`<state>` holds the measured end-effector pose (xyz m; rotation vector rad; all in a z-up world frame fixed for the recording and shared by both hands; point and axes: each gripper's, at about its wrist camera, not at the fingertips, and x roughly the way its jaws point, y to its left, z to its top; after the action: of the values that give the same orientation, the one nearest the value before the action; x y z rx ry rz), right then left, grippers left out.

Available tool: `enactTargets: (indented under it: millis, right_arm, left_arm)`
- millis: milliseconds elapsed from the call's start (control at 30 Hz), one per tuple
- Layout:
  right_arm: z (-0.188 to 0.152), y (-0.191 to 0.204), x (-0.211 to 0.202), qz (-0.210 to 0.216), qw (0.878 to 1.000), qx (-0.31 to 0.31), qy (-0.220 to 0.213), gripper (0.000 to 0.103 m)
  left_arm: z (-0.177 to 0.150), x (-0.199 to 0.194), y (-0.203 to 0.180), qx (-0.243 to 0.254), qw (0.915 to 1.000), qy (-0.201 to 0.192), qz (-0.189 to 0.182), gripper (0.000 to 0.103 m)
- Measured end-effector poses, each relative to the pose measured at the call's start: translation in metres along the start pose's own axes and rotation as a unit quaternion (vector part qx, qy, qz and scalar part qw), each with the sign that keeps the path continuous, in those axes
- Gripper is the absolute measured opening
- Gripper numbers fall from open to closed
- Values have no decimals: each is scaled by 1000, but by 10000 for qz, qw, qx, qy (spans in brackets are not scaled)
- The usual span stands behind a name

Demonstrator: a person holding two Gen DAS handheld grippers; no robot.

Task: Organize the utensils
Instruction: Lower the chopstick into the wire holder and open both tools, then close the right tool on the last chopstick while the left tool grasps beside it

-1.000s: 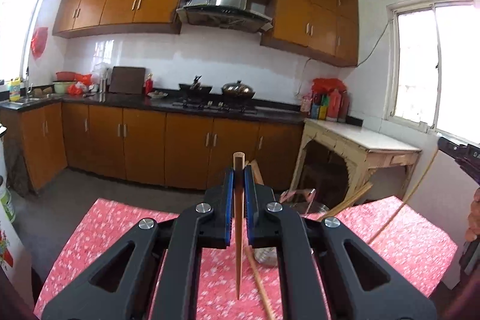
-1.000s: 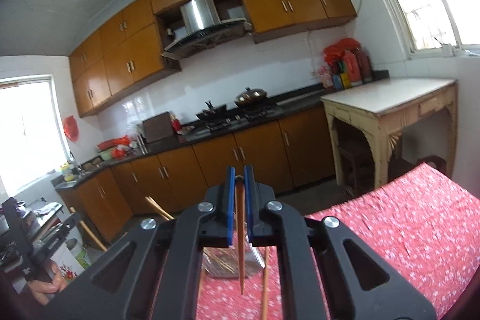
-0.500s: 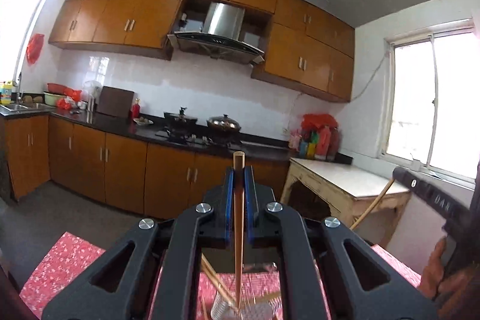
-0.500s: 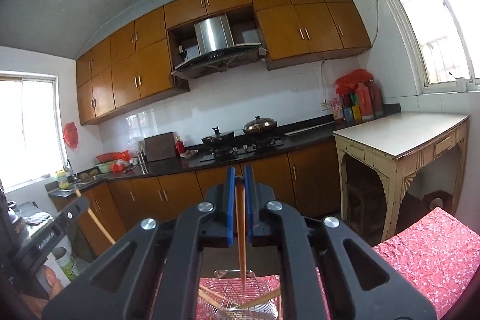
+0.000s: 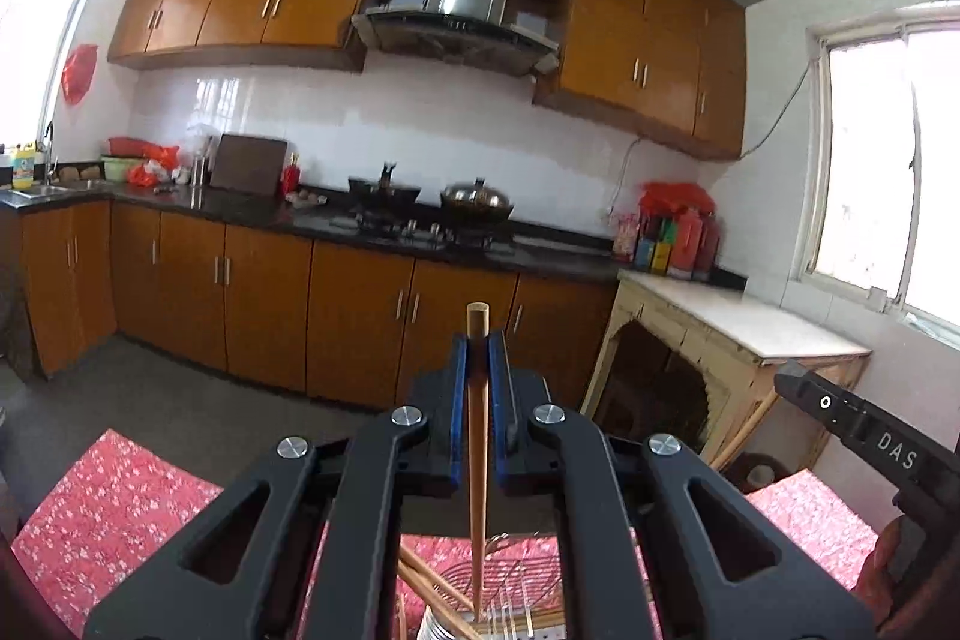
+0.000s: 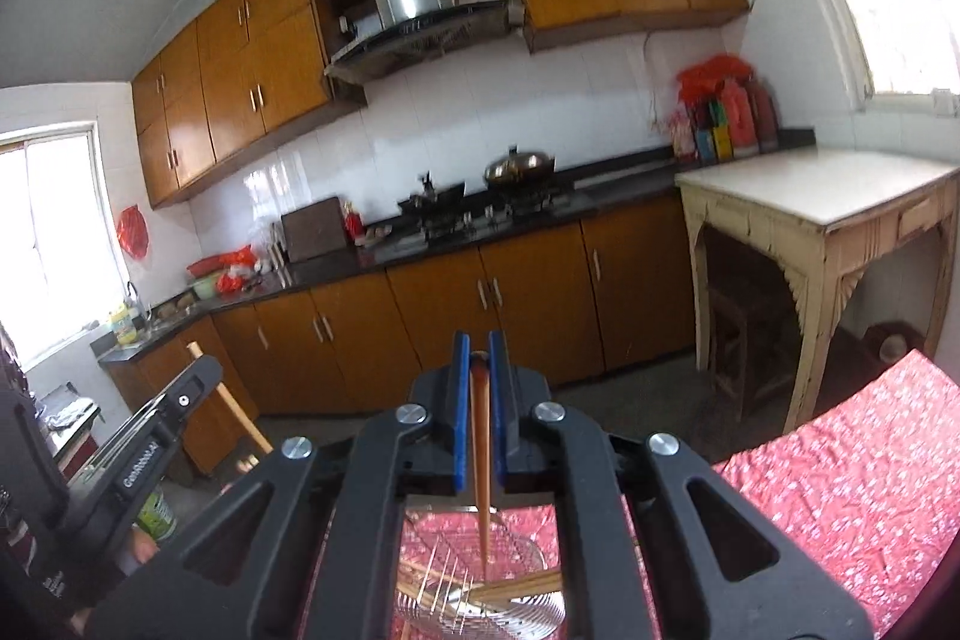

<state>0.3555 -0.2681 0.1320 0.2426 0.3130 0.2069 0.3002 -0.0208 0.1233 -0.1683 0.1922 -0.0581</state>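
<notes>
Our left gripper has its blue fingers pressed nearly together on a light wooden chopstick, and our right gripper pinches a darker chopstick the same way, with only the stick's width between the pads. We hold each stick upright, thick end poking out above the fingertips and thin end pointing down, which we judge is so it can drop point-first into the holder.

Directly below both pairs of fingers stands a wire utensil basket on the red floral tablecloth. In the left wrist view the light stick's tip appears already inside the basket's mouth; in the right wrist view the dark stick's tip hangs just above or at the rim, and we cannot tell which. Several other chopsticks already lie in the basket, leaning crosswise against the wires below our fingertips.

The next step, as we judge it, is to part the pads and let the sticks fall in; a leaning stick below could deflect them.
</notes>
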Motion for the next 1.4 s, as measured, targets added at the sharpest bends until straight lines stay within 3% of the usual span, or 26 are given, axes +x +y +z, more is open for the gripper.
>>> enactTargets:
  millis: [67,133,200,267,467,700,967,1133,1367,1400]
  right_arm:
    - [-7,-2,3,-155,9998,-69,51,10]
    - [-11,-8,-4,-258,9996,-69,-2,19]
    - [-12,-15,-12,-302,9995,-15,-41,21]
    - [-14,-23,-25,-387,9992,46,-106,22]
    - [-37,-49,-67,-763,9970,134,-61,26]
    - [-113,-74,-79,-1050,9910,239,792,26]
    - [-232,-62,-50,-700,9723,102,2227,25]
    - [-263,-43,-33,-647,9627,-164,2623,25]
    - [-283,-34,-14,-810,9520,-349,2931,25]
    - [-284,-33,-13,-879,9528,-429,2876,19]
  left_arm:
    - [-3,3,2,13,9999,86,73,8]
    - [-2,0,6,3,9999,139,67,9]
    - [-1,-9,11,44,9998,124,137,18]
    - [3,-17,17,32,9998,109,184,35]
    - [-4,-56,33,193,9991,194,330,41]
    - [-51,-94,67,246,9963,623,537,49]
    - [-132,-103,94,154,9870,1515,507,51]
    - [-166,-101,93,129,9805,1914,419,54]
    - [-185,-94,76,320,9751,2190,162,56]
    - [-188,-93,74,331,9742,2228,137,56]
